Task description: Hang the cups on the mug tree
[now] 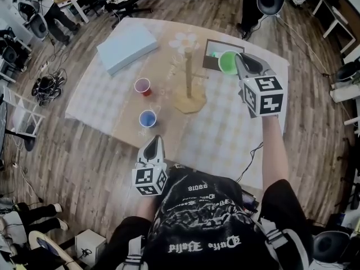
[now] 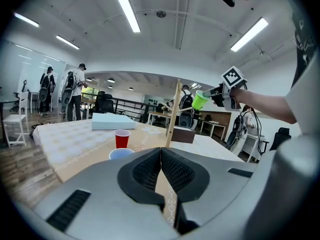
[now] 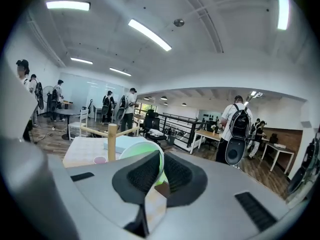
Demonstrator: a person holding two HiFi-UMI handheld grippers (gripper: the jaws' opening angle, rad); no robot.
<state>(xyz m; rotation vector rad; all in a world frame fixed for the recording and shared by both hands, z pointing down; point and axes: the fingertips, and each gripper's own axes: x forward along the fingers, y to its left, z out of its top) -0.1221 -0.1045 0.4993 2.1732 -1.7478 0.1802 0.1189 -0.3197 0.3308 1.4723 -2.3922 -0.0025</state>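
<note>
Head view: right gripper (image 1: 241,61), clamped on the green cup (image 1: 227,64) at its rim, holds it raised just right of the mug tree (image 1: 188,80), with a dark box (image 1: 214,48) beyond. The red cup (image 1: 143,86) and blue cup (image 1: 147,118) stand left of the tree. The left gripper (image 1: 156,140), jaws pressed together on nothing, is near the blue cup.

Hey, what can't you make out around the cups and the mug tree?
Head view: dark box, partly covered by green cup and right gripper.
Left gripper view: blue cup, lower part behind left gripper.
Right gripper view: green cup's base, behind the jaws.
Head view: mug tree pegs, too thin to count.
</note>
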